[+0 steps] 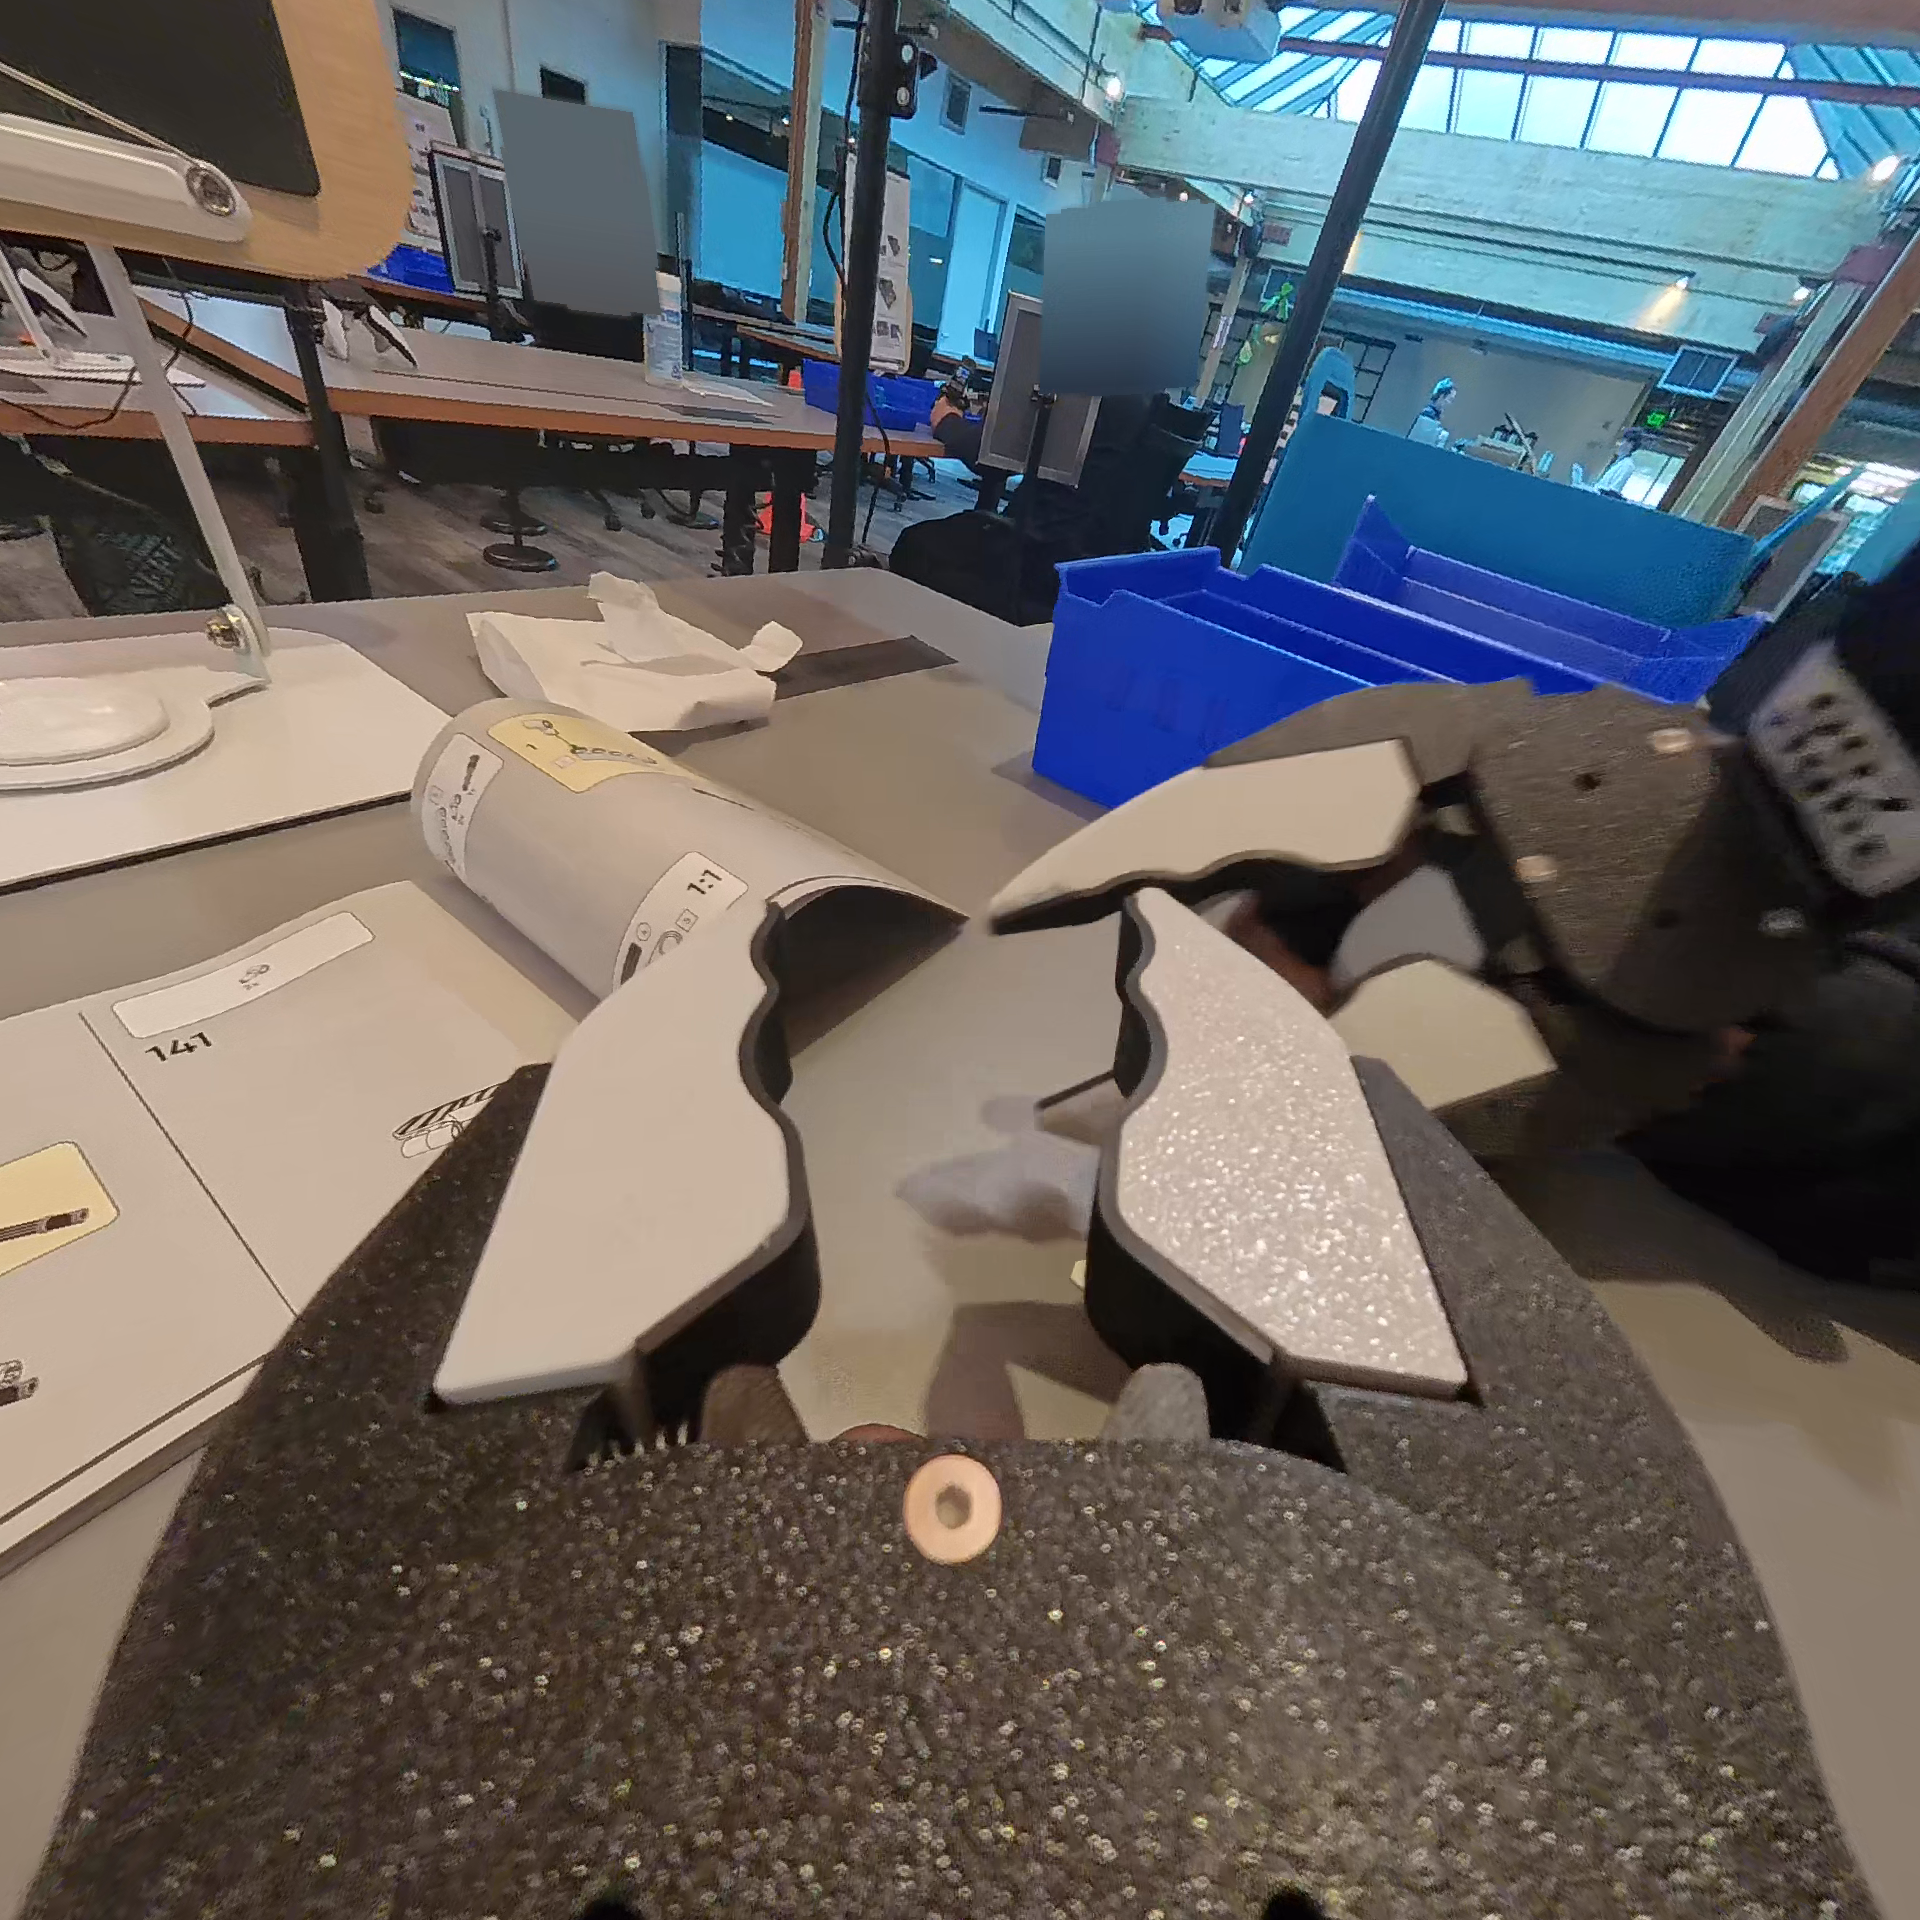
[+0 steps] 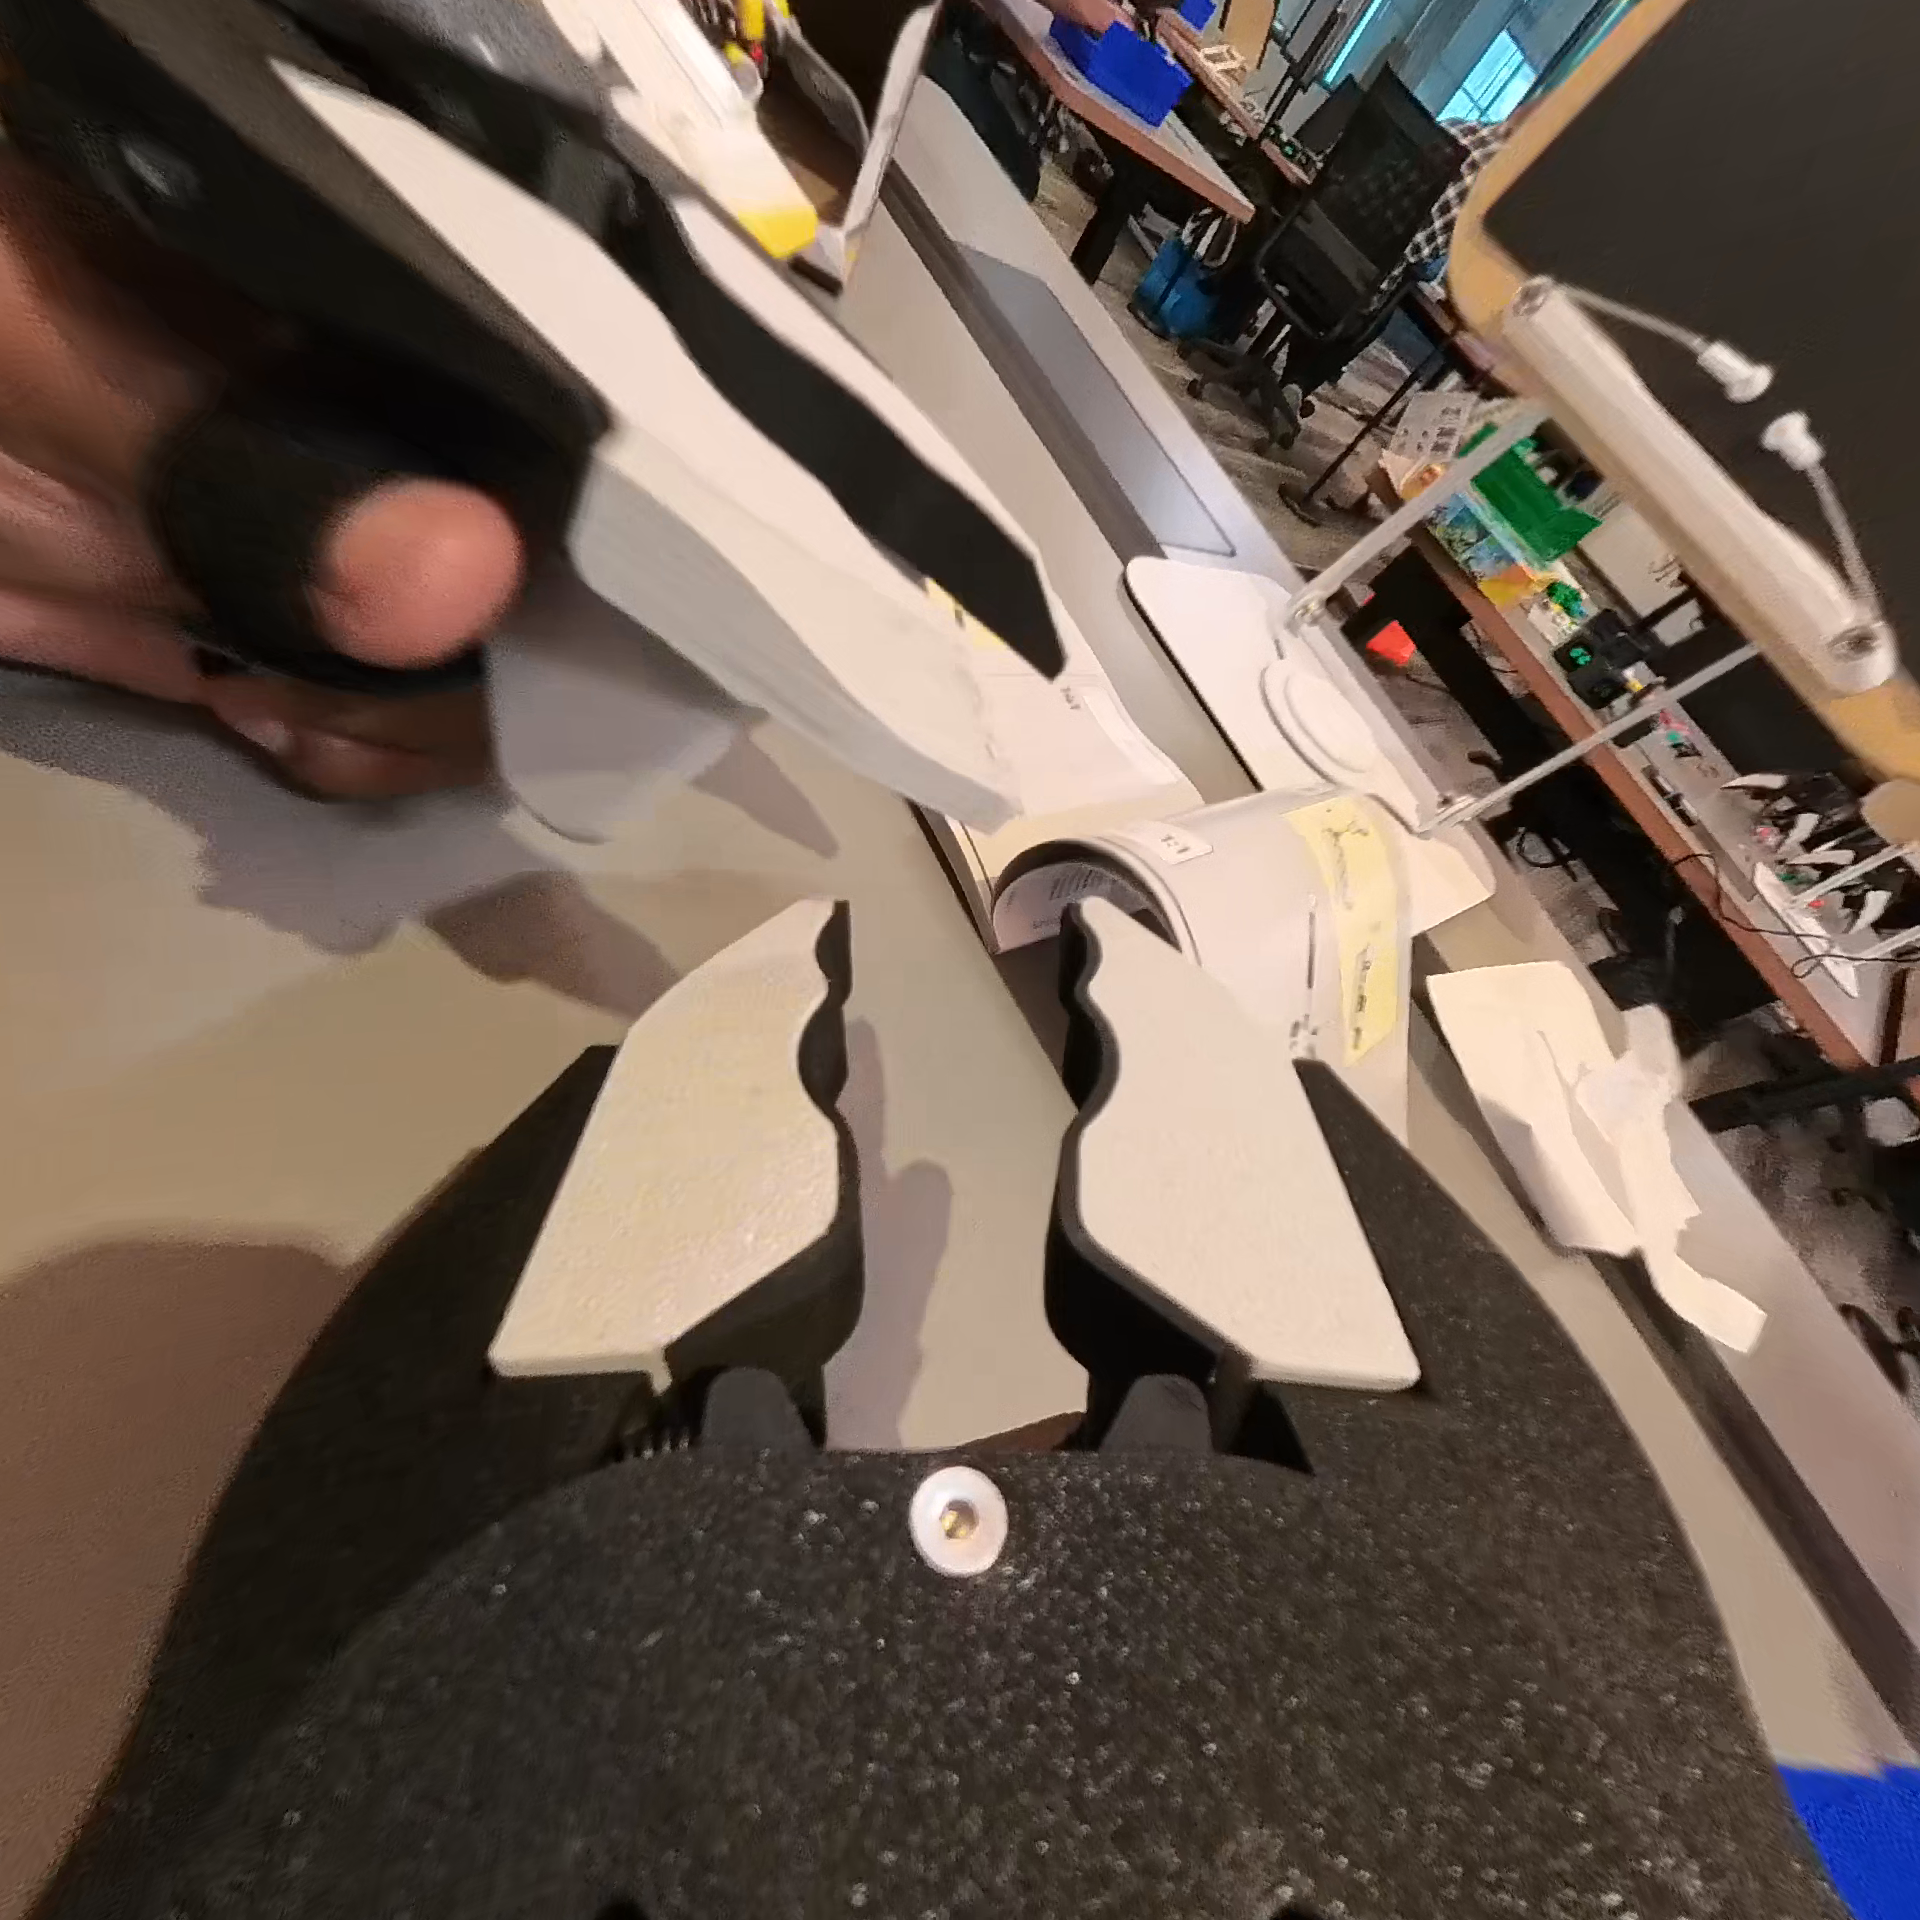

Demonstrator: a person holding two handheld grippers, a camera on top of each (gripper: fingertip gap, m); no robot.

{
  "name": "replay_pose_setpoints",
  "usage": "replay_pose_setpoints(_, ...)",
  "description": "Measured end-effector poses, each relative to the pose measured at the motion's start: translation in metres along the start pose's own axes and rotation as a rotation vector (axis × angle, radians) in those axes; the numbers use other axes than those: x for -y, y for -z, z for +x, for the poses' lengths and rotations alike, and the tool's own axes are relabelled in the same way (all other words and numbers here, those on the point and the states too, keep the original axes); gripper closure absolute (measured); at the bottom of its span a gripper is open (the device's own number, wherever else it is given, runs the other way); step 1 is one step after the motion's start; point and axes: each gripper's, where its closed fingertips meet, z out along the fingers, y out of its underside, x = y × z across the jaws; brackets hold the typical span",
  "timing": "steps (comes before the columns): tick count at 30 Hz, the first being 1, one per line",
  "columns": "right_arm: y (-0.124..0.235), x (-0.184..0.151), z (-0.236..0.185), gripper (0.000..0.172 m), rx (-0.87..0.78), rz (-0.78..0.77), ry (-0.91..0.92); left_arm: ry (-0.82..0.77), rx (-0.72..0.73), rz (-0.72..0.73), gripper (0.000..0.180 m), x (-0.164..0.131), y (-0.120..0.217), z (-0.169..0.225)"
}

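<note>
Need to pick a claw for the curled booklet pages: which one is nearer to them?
Left, narrowly. The left claw has its left finger right at the open end of the curled booklet pages. The right claw points in from the right, slightly farther off.

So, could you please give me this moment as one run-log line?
left gripper: open, empty | right gripper: open, empty | both over grey table | nearest: curled booklet page | blue bin behind

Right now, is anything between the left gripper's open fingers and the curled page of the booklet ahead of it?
Nothing visible. The left gripper is open over bare grey table, its left fingertip overlapping the curled page's open end in view. The right gripper reaches in from the right, beside that path.
</note>
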Motion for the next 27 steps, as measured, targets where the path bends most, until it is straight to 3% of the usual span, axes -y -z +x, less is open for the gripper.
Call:
replay_pose_setpoints(1, 0.008, 0.006, 0.0, 0.133, -0.01, -0.005, -0.001, 0.004, 0.0, 0.003, 0.12, 0.0, 0.0, -0.001)
replay_pose_setpoints(6, 0.081, 0.035, 0.008, 0.132, -0.008, 0.009, -0.117, 0.014, 0.012, 0.007, 0.119, 0.0, 0.0, -0.003)
replay_pose_setpoints(9, 0.146, 0.033, 0.042, 0.134, -0.04, -0.012, -0.124, -0.001, 0.018, 0.007, 0.119, 0.0, 0.0, -0.002)
replay_pose_setpoints(11, 0.189, 0.006, 0.082, 0.136, -0.11, -0.122, -0.023, -0.014, 0.019, 0.003, 0.119, -0.001, -0.001, -0.001)
replay_pose_setpoints(13, 0.224, -0.051, 0.122, 0.139, -0.125, -0.345, 0.144, -0.025, 0.018, -0.003, 0.12, -0.002, -0.002, 0.001)
replay_pose_setpoints(16, 0.261, -0.15, 0.151, 0.141, 0.059, -0.706, 0.188, -0.045, 0.02, -0.012, 0.12, -0.004, -0.004, 0.003)
replay_pose_setpoints(18, 0.267, -0.188, 0.155, 0.142, 0.176, -0.831, 0.189, -0.06, 0.022, -0.017, 0.12, -0.005, -0.004, 0.004)
replay_pose_setpoints(22, 0.259, -0.228, 0.147, 0.146, 0.403, -0.967, 0.266, -0.08, 0.023, -0.022, 0.119, -0.006, -0.004, 0.006)
replay_pose_setpoints(27, 0.257, -0.255, 0.139, 0.147, 0.567, -1.107, 0.293, -0.081, 0.023, -0.028, 0.119, -0.007, -0.004, 0.006)
